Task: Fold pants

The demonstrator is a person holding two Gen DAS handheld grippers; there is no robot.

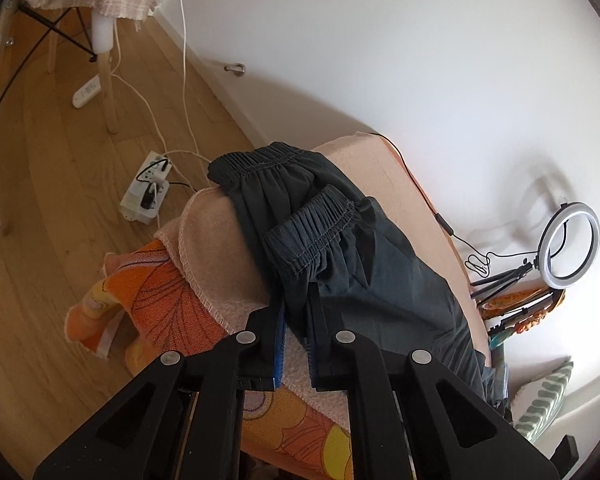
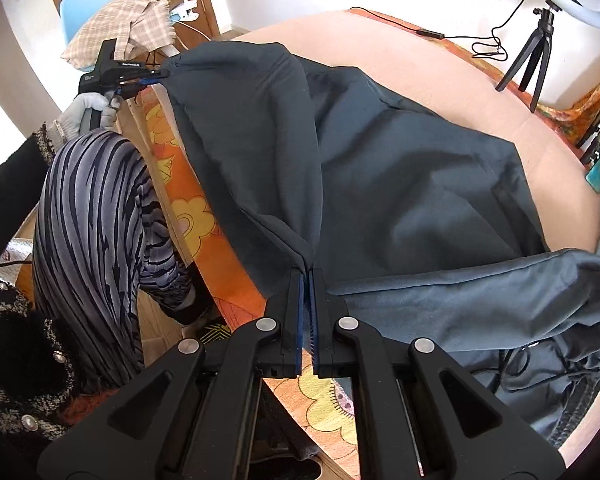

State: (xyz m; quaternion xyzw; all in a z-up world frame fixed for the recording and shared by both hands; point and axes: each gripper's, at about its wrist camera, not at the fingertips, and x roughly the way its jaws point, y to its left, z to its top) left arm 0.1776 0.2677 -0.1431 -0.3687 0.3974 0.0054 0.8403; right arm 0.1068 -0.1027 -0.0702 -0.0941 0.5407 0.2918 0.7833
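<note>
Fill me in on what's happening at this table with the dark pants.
A person is folding a pair of dark pants on a table covered with a peach cloth. Each hand holds a two-finger gripper. The left gripper is pinched on the fabric near the cuffs at one end of the table. The right gripper is shut on a fold of the pants along the near edge. The cloth is lifted between the two grips, so the fold is not laid flat yet.

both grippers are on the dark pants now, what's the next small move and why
Probably lift both together and carry the edge across. The left gripper and right gripper each pinch the dark grey-blue cloth pants, which sag unfolded over the peach towel-covered table.
</note>
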